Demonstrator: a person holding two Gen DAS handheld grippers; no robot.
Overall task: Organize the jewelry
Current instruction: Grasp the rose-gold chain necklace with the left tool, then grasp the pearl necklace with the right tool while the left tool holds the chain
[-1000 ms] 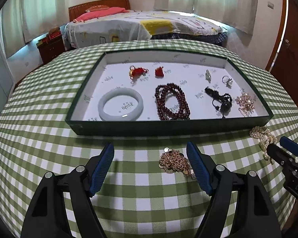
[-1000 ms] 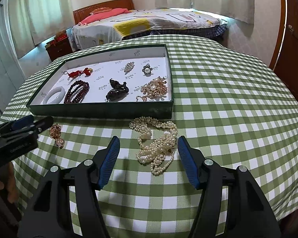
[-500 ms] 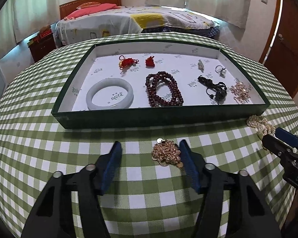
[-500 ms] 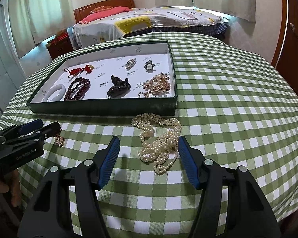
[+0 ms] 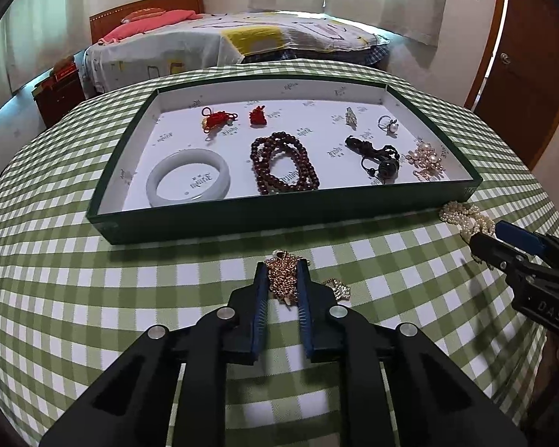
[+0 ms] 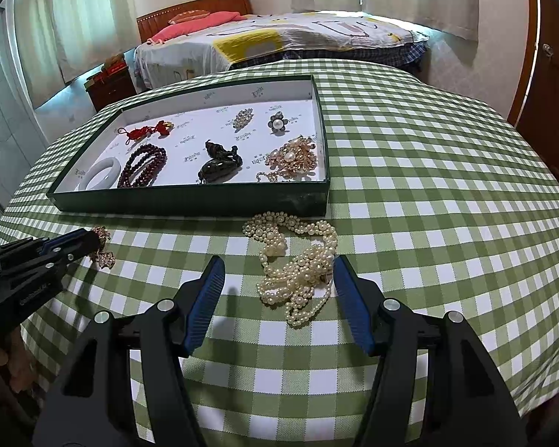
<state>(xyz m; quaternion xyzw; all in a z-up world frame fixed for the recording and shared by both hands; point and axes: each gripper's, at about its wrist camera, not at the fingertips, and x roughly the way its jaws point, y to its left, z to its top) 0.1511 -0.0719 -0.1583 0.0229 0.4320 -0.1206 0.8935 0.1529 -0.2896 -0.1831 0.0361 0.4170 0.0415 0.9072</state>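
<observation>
A gold chain (image 5: 284, 279) lies bunched on the green checked tablecloth in front of the green tray (image 5: 279, 219). My left gripper (image 5: 281, 266) is closing, and its blue pads press on the chain from both sides. From the right wrist view, the left gripper (image 6: 89, 240) sits at the left with the gold chain (image 6: 106, 257) at its tip. A pearl necklace (image 6: 298, 279) lies heaped between the fingers of my right gripper (image 6: 278, 262), which stands open; the right pad is close beside the pearls. The right gripper (image 5: 488, 232) also shows at the right edge of the left wrist view.
The tray holds a white bangle (image 5: 188, 178), dark red beads (image 5: 285, 167), red knots (image 5: 216, 119), a black pendant (image 5: 380, 156), a pearl brooch (image 5: 425, 158) and a ring (image 5: 387, 124). The round table drops off near me. A bed (image 5: 223, 41) and a wooden door (image 5: 533, 59) lie beyond.
The left gripper's jaws have come together from wide apart onto the gold chain, and it moved slightly toward the chain. The right gripper has stayed open over the pearls.
</observation>
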